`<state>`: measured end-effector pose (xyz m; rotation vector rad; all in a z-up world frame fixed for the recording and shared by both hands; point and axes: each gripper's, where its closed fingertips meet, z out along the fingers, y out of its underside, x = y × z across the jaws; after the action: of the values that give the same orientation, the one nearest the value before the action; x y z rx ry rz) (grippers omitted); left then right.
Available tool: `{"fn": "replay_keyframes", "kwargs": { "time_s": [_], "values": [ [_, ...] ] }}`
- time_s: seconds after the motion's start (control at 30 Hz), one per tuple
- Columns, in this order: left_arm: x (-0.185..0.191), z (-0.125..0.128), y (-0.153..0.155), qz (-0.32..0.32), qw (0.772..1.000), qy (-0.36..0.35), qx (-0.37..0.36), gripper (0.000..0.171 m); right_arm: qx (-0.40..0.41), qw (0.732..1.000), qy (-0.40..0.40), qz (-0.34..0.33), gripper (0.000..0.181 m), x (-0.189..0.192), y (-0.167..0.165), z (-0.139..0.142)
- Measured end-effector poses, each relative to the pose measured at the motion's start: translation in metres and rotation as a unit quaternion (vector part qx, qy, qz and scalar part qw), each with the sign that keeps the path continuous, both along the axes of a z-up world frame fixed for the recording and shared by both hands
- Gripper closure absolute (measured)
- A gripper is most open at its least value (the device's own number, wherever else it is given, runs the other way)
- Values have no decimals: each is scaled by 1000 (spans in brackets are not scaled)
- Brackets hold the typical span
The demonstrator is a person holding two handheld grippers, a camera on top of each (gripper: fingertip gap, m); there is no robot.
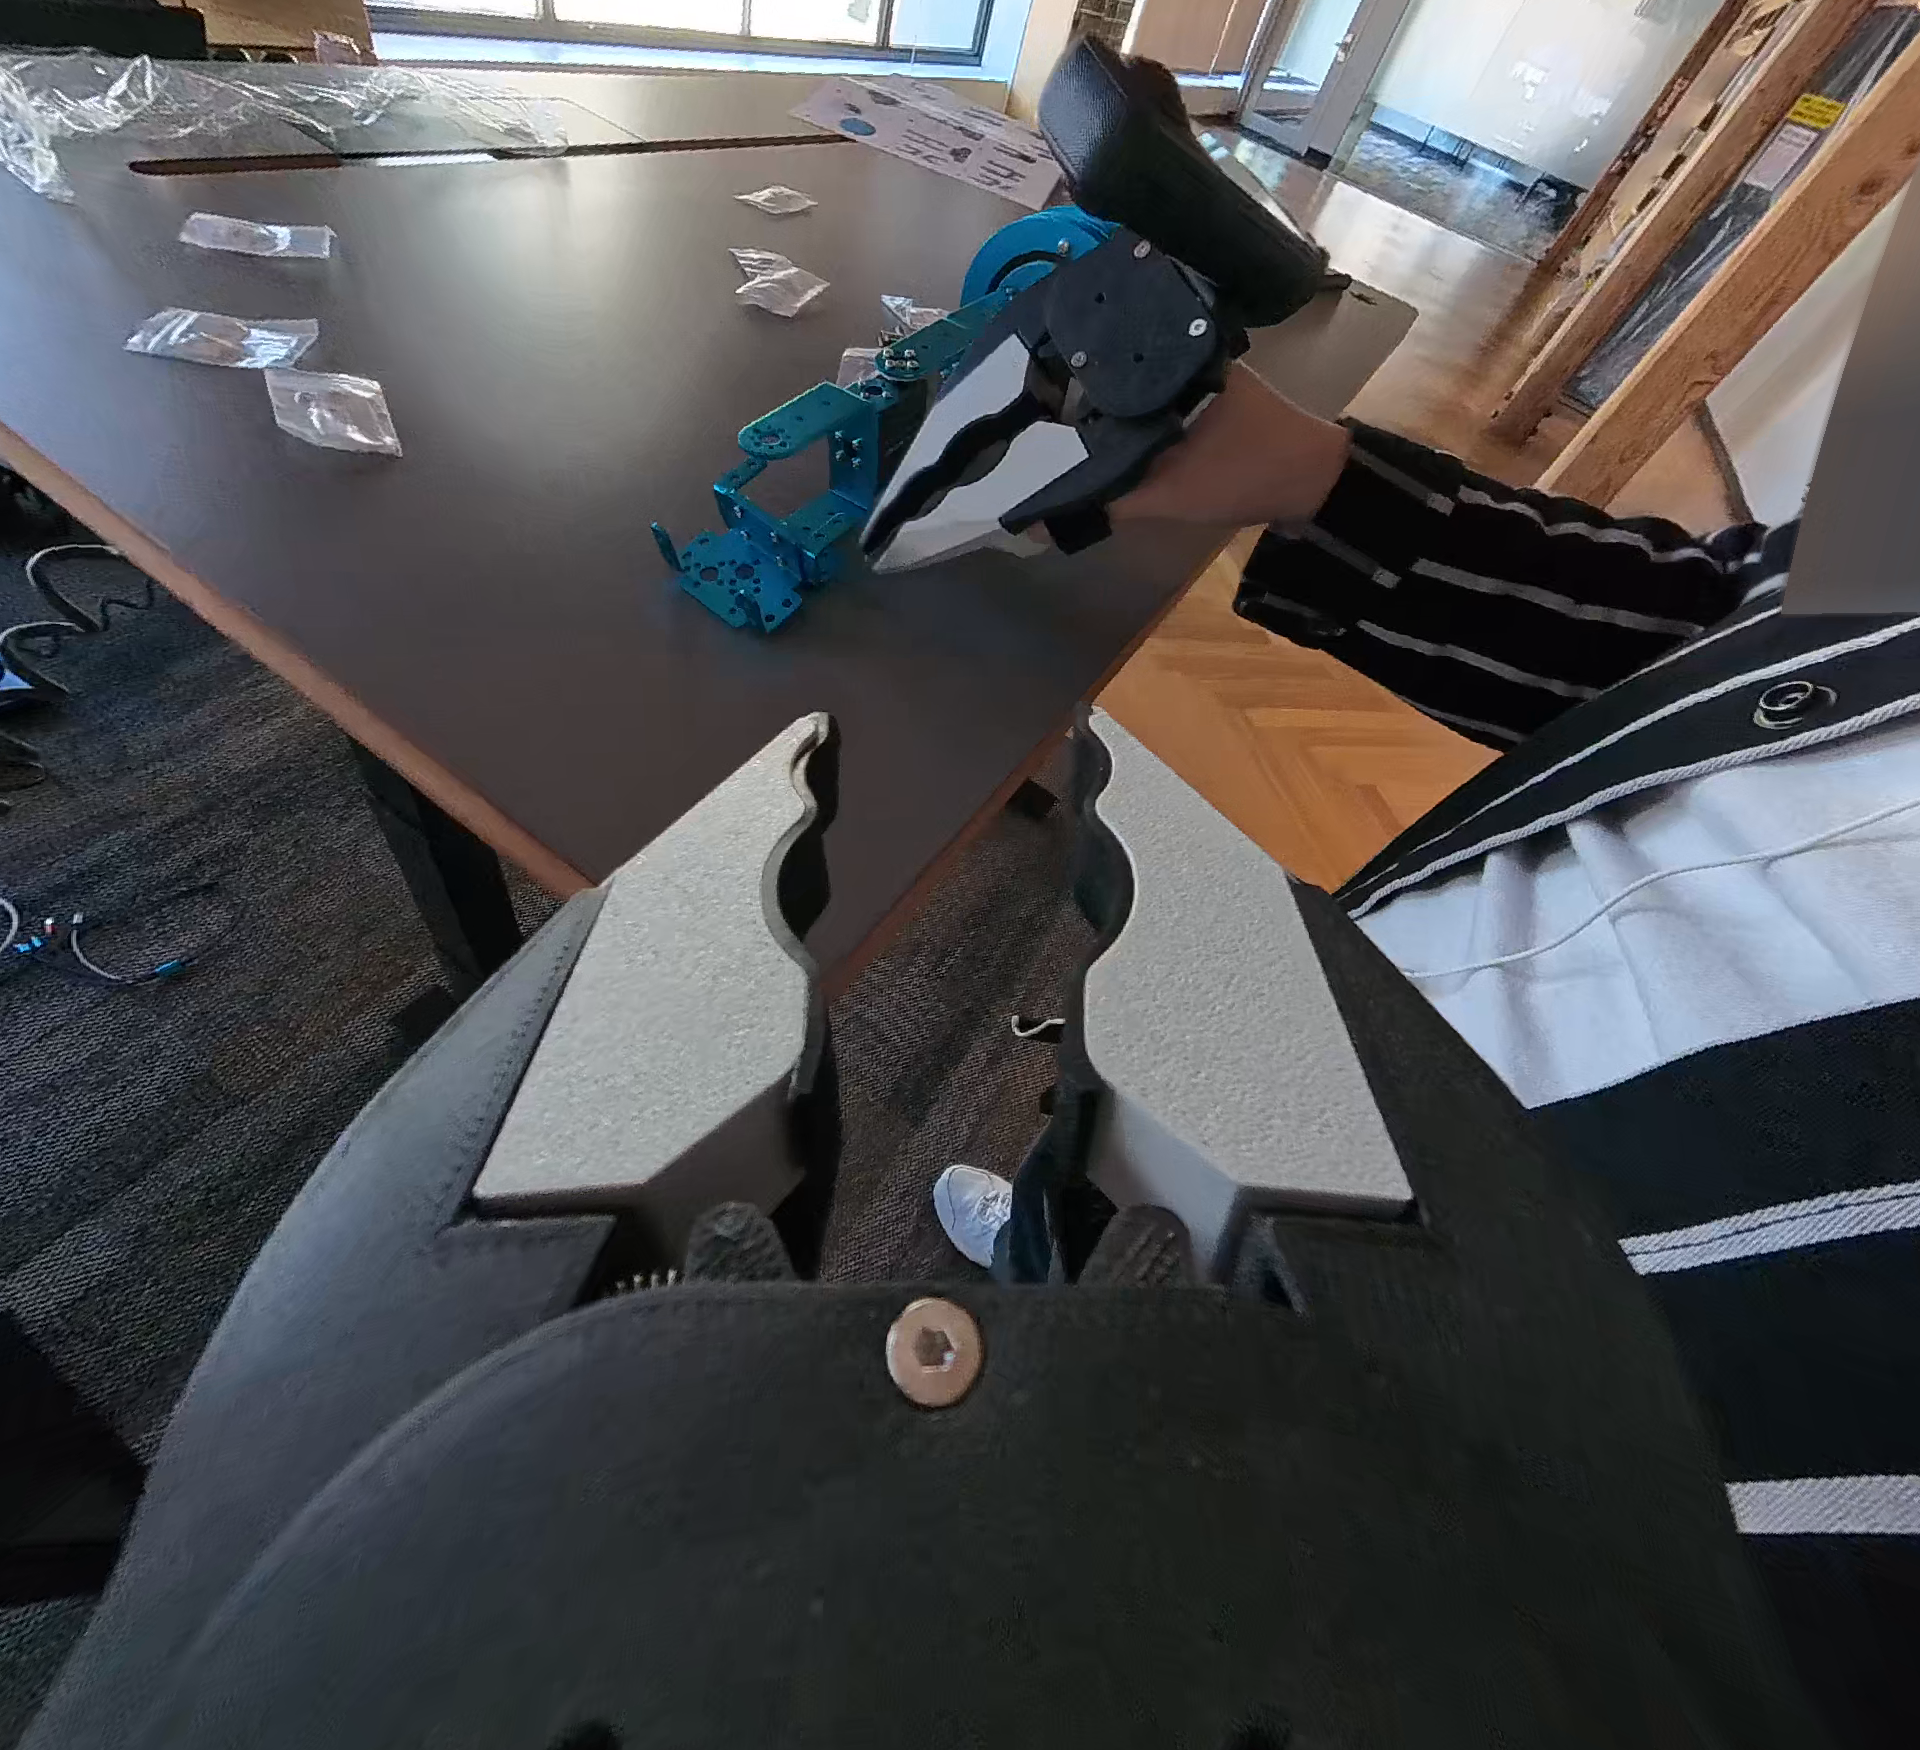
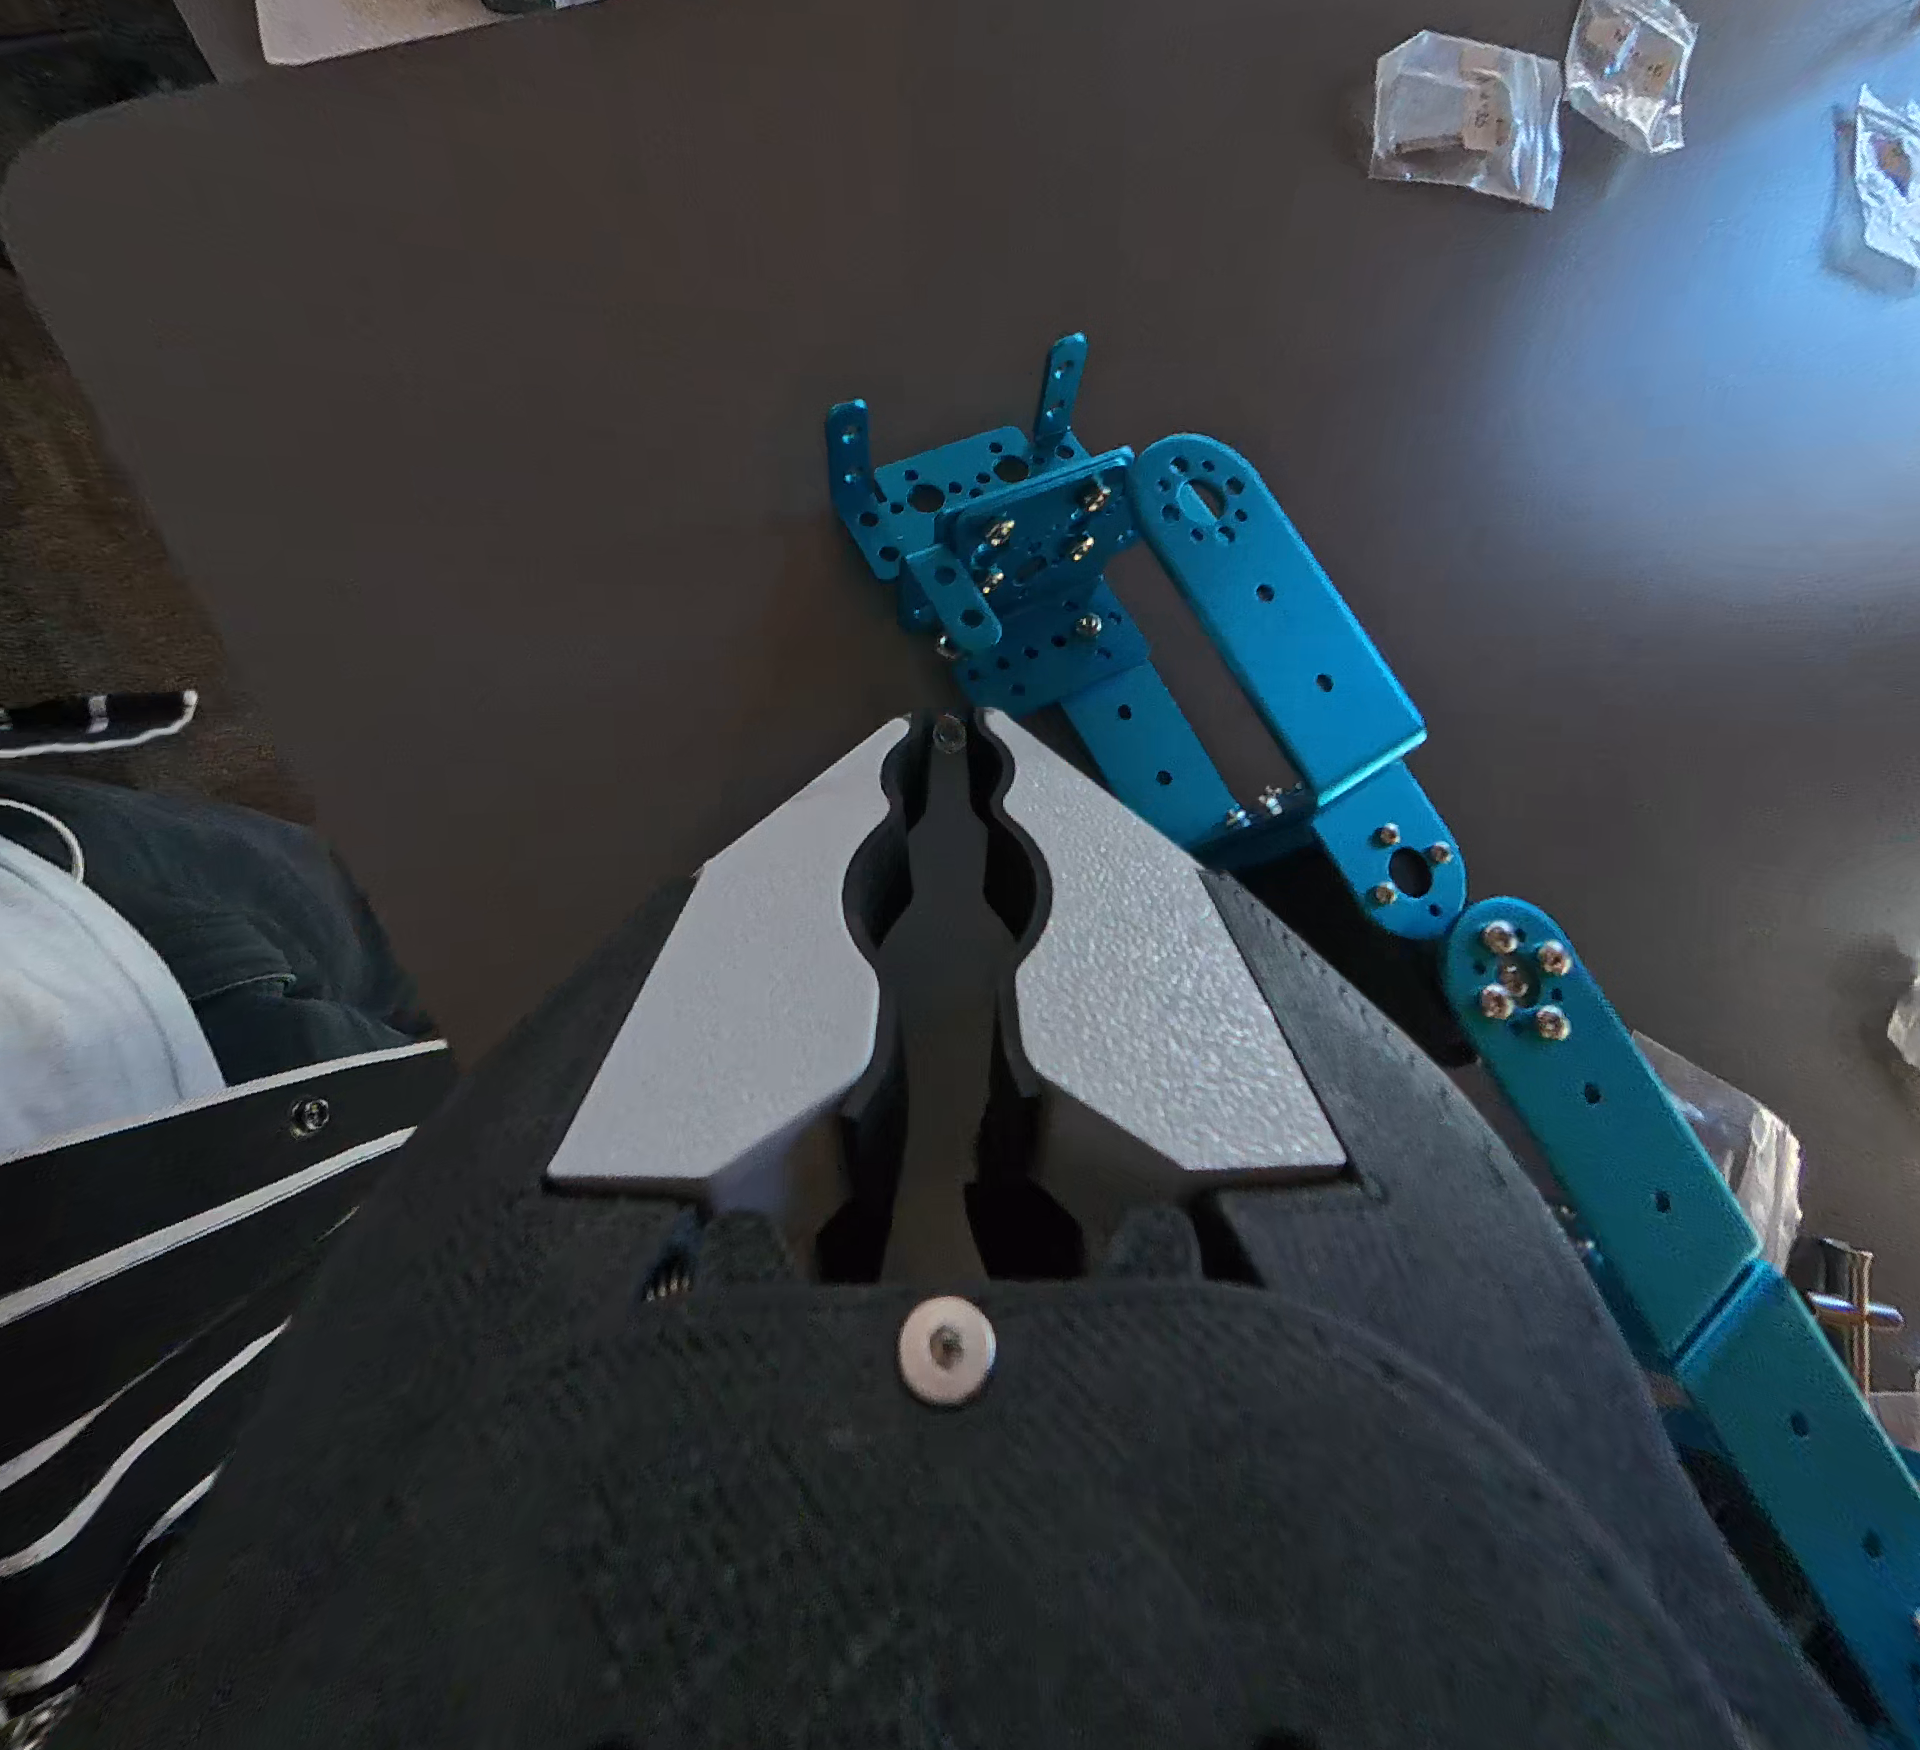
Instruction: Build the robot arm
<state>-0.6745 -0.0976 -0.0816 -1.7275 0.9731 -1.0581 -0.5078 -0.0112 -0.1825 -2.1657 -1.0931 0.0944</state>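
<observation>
A blue metal bracket arm (image 1: 790, 495) of perforated plates and screws lies on the dark table (image 1: 468, 557); it also shows in the right wrist view (image 2: 1039, 557). My right gripper (image 2: 948, 726) is shut, its tips down by the table beside the arm's near end, with a small screw (image 2: 948, 732) pinched between them. It shows in the left wrist view (image 1: 873, 557) too, held by a hand. My left gripper (image 1: 951, 744) is open and empty, off the table's near corner and apart from the arm.
Several small clear bags of parts (image 1: 332, 412) (image 2: 1465, 111) lie scattered on the table. A printed sheet (image 1: 935, 131) lies at the far edge, crumpled plastic (image 1: 83, 100) at far left. Cables (image 1: 83, 952) lie on the carpet. The person's striped shirt (image 1: 1662, 869) is at right. Left tips to right tips: about 20 cm.
</observation>
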Motion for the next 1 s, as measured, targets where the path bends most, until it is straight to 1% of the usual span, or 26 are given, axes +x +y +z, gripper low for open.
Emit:
{"fn": "replay_keyframes", "kwargs": {
  "time_s": [0.2,0.43,0.67,0.8,1.0],
  "values": [
    [14,1,-1,-14,1000,4,4,128,-42,999,9,5,175,1,-21,-7],
    [30,0,-6,-26,1000,13,5,128,-65,997,28,5,175,4,-27,-12],
    [35,-3,-6,-24,999,24,1,128,-72,997,32,14,174,3,-27,-15],
    [34,0,-7,-20,999,29,8,128,-65,997,41,21,175,-1,-25,-13],
    [27,-3,-7,-13,999,36,2,128,-35,999,33,21,175,-3,-8,-4]
  ]
}}
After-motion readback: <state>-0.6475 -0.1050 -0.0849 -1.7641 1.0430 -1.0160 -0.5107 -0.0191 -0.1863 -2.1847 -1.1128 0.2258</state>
